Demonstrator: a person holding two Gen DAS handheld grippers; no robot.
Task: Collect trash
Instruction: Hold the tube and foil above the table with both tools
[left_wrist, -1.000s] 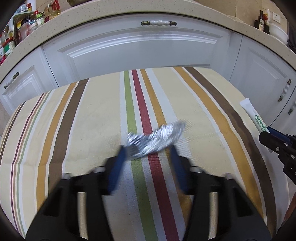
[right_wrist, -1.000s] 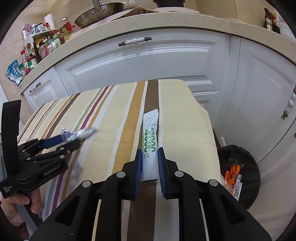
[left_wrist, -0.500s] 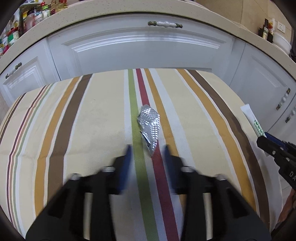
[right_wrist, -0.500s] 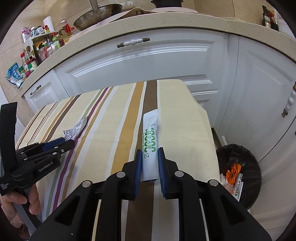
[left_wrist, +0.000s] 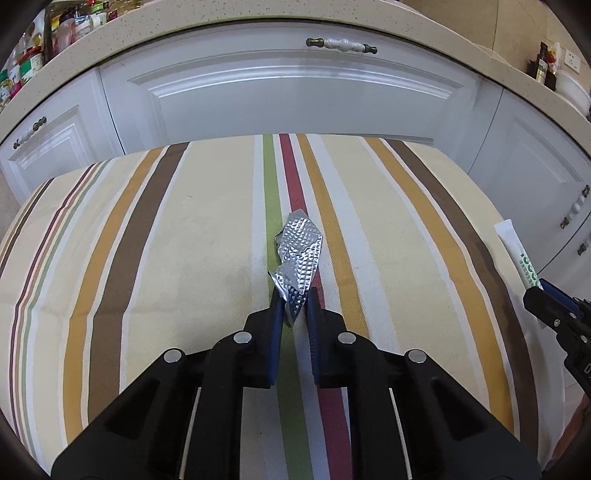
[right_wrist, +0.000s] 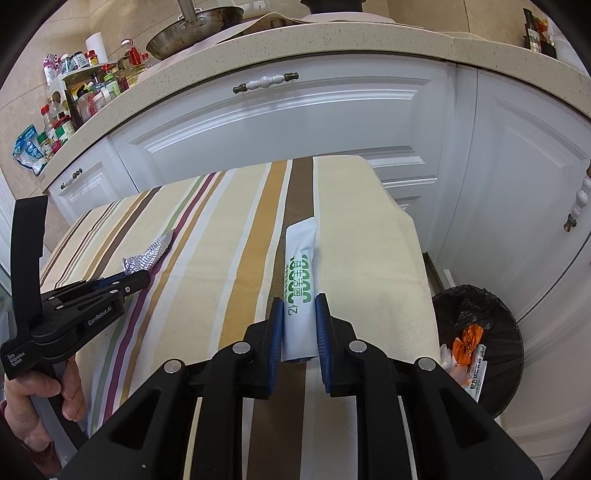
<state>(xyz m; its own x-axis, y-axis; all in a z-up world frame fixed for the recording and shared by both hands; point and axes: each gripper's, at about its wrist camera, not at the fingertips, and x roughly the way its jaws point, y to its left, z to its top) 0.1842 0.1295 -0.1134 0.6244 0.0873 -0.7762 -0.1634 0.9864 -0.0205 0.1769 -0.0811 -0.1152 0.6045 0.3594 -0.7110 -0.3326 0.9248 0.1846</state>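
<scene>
Foil wrapper (left_wrist: 298, 254): crumpled, silver, embossed, lying lengthwise on the red stripe. Sachet (right_wrist: 300, 280): white, green print, flat along the brown stripe near the right edge.

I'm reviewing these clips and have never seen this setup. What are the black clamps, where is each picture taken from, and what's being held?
No robot: a person holds two handheld grippers, each with a fisheye camera looking along its fingers. The left camera shows the left gripper closed on a crumpled foil wrapper lying on the striped tablecloth. The right camera shows the right gripper closed on a white sachet with green print. A black-lined trash bin stands on the floor beside the table, already holding some litter.
</scene>
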